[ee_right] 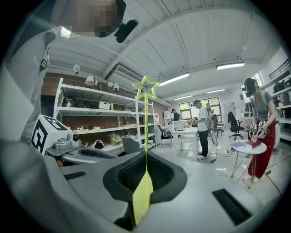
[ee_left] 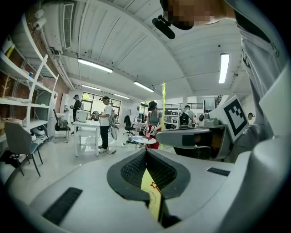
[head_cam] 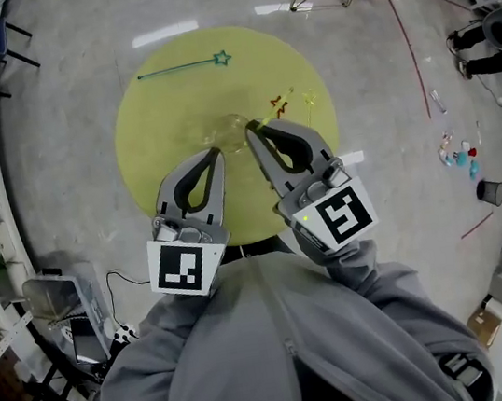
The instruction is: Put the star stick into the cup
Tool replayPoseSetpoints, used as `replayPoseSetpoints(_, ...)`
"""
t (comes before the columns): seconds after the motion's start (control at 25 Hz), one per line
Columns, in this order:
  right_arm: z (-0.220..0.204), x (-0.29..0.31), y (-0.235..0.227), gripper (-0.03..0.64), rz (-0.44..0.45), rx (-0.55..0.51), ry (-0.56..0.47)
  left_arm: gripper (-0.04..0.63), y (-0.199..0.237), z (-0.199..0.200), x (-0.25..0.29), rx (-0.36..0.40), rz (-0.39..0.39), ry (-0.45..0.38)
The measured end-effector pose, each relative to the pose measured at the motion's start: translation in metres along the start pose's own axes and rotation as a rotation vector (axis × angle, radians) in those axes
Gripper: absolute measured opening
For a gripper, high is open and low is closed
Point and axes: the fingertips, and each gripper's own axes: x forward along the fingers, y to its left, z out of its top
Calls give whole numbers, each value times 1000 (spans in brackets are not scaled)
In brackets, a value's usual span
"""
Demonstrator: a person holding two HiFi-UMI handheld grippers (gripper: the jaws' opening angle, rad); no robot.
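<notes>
A thin yellow star stick (ee_right: 146, 127) rises from the closed tips of my right gripper (ee_right: 146, 158), with its star (ee_right: 145, 87) at the top. In the left gripper view the same stick (ee_left: 163, 113) stands above the right gripper's nose. From the head view a clear cup (head_cam: 232, 128) sits mid-table, just beyond both gripper tips. My right gripper (head_cam: 252, 131) is at its right rim and my left gripper (head_cam: 216, 154) at its near left. The left gripper (ee_left: 146, 153) is shut and holds nothing. A teal star stick (head_cam: 181, 67) lies at the far side of the table.
The round yellow-green table (head_cam: 165, 133) is small, and its edge runs under the gripper bodies. Small red star pieces (head_cam: 281, 101) lie right of the cup. People, desks and shelves (ee_right: 91, 109) stand around the room, and clutter lies on the floor at the right (head_cam: 466, 156).
</notes>
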Motion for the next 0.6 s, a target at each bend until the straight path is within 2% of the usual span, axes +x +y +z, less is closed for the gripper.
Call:
replayPoseSetpoints(0.24, -26, 5, -5, 35, 14, 9, 2, 17, -4, -28, 10, 3, -14, 24)
replayPoseSetpoints(0.52, -50, 29, -21, 35, 22, 29, -23, 17, 12, -62, 31, -28, -13, 59)
replayPoseSetpoints(0.6, -63, 31, -22, 35, 22, 44, 2, 17, 12, -71, 33, -30, -16, 67)
